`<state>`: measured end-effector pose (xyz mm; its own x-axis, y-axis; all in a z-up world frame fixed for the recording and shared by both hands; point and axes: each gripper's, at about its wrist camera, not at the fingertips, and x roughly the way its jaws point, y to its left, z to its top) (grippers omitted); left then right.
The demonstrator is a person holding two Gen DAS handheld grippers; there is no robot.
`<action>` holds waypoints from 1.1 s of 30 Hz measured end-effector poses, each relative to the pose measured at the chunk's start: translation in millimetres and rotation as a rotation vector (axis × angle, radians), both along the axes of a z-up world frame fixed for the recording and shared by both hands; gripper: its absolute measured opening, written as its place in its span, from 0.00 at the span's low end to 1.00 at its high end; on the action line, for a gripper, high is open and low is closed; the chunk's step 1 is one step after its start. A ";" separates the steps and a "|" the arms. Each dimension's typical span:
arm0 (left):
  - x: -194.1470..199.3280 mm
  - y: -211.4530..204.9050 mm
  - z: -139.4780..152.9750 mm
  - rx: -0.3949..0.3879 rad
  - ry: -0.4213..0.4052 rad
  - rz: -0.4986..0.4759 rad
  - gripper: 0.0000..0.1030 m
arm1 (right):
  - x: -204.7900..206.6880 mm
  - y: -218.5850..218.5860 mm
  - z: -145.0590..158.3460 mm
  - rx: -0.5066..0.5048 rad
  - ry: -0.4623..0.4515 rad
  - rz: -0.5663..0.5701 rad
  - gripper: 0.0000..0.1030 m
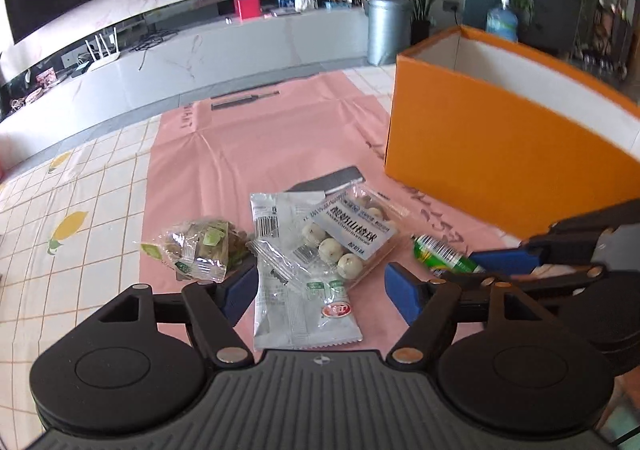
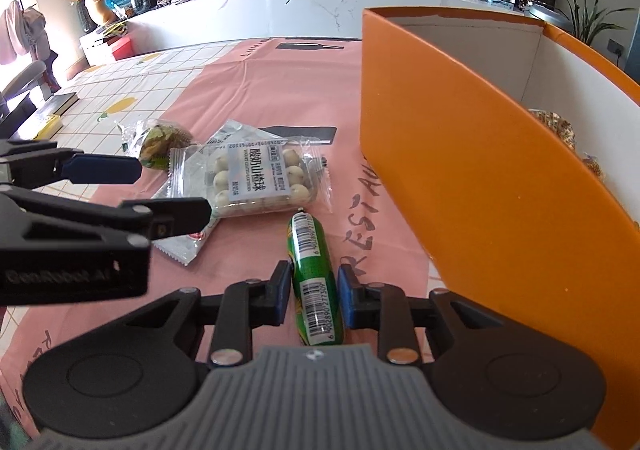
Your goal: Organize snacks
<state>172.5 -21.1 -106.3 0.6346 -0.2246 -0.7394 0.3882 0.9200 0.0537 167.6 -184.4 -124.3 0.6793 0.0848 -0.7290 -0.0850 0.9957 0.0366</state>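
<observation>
My right gripper [image 2: 316,286] is shut on a green sausage stick [image 2: 314,270] that lies on the pink cloth [image 2: 248,90], just left of the orange box [image 2: 460,170]. From the left wrist view the same gripper [image 1: 480,262] comes in from the right with the sausage [image 1: 444,256] in it. My left gripper [image 1: 320,286] is open wide, its fingers on either side of a silver packet [image 1: 296,314] and not pressing it. A clear tray of white coated balls [image 1: 348,238] rests on that packet. A bag of green-wrapped sweets [image 1: 200,250] lies by the left finger.
The orange box holds some wrapped snacks [image 2: 556,130] against its far wall. Pink cloth covers a lemon-print tablecloth [image 1: 80,210]. A dark book [image 2: 60,104] lies near the table's far left edge. A low white TV console [image 1: 200,50] runs behind the table.
</observation>
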 end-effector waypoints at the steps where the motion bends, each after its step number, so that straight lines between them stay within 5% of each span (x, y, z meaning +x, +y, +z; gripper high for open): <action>1: 3.7 0.3 -2.5 -0.006 0.013 0.007 0.78 | 0.3 -1.5 0.1 0.006 0.001 -0.004 0.22; 10: 4.7 4.6 -13.8 -0.068 0.047 0.052 0.41 | 2.6 -0.4 -3.2 0.004 0.012 -0.006 0.21; 11: 3.1 3.8 -13.8 -0.061 0.046 0.058 0.09 | 2.5 -0.2 -3.1 0.003 0.012 -0.006 0.21; 12: 2.7 3.9 -14.3 -0.059 0.054 0.064 0.03 | 2.6 -0.4 -3.3 0.003 0.012 -0.006 0.21; 33: -57.6 6.2 -4.2 -0.210 0.352 0.085 0.05 | -19.7 -13.5 -1.7 0.132 0.078 -0.034 0.19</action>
<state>114.9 -14.8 -110.4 0.3741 -0.3513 -0.8583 0.2718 0.9264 -0.2607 147.9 -197.9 -126.0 0.6250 0.1613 -0.7638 -0.0430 0.9841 0.1726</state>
